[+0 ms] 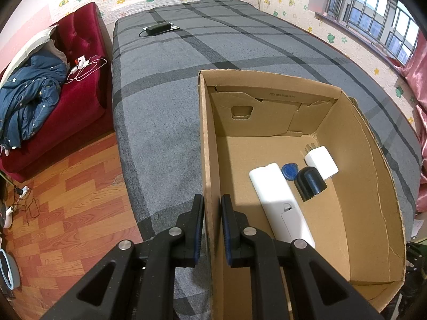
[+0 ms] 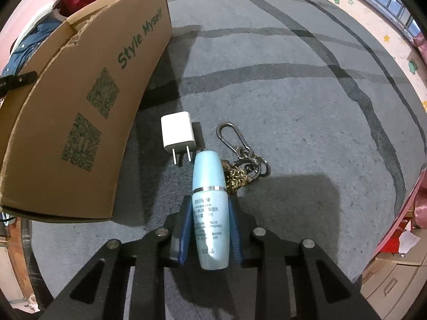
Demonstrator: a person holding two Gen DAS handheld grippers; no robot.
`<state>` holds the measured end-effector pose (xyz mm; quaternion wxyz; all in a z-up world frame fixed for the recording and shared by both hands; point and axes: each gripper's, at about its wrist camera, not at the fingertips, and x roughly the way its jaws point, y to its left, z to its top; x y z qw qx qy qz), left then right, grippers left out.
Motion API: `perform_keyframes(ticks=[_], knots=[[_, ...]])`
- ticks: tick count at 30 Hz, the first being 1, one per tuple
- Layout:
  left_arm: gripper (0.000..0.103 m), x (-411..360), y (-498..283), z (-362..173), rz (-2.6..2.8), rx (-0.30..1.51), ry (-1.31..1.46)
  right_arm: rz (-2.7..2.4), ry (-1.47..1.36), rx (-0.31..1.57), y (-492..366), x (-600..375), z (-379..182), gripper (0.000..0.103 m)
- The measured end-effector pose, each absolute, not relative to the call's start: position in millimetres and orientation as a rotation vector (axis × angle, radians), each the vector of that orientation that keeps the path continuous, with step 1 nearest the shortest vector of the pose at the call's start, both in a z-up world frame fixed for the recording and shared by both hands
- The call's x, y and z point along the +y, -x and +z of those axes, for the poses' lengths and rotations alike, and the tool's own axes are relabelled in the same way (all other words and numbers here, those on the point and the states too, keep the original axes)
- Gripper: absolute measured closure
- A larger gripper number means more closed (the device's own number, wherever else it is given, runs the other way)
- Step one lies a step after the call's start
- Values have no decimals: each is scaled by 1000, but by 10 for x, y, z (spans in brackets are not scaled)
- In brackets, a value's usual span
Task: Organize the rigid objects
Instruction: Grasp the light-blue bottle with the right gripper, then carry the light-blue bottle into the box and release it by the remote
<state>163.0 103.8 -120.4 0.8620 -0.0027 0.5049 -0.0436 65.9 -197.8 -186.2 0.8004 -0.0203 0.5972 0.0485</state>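
Left hand-held gripper (image 1: 212, 229) clamped on the cardboard box (image 1: 373, 186) near wall, right hand-held gripper (image 2: 210, 229) angled steeply down, pads squeezing the blue bottle (image 2: 210, 208) over the bed (image 2: 293, 106), charger (image 2: 178, 133) and keychain (image 2: 240, 157) just ahead, open blanket beyond

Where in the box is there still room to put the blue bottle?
The cardboard box has bare floor along its far wall and in the near corner under its right wall. The middle is crowded: white remote, blue disc, black cap and white charger sit close together.
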Motion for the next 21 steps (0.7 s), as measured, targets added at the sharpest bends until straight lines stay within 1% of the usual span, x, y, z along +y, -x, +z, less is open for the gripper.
perform_keyframes(ticks=[10,21], knots=[[89,1030,-1622,-1200,-90,1058,0,95,48,1229,-719,-2089,-1635,76],[89,1033,-1619,-1200,-91,1057,1,101,58,1155,-882,-2027,-1184,76]])
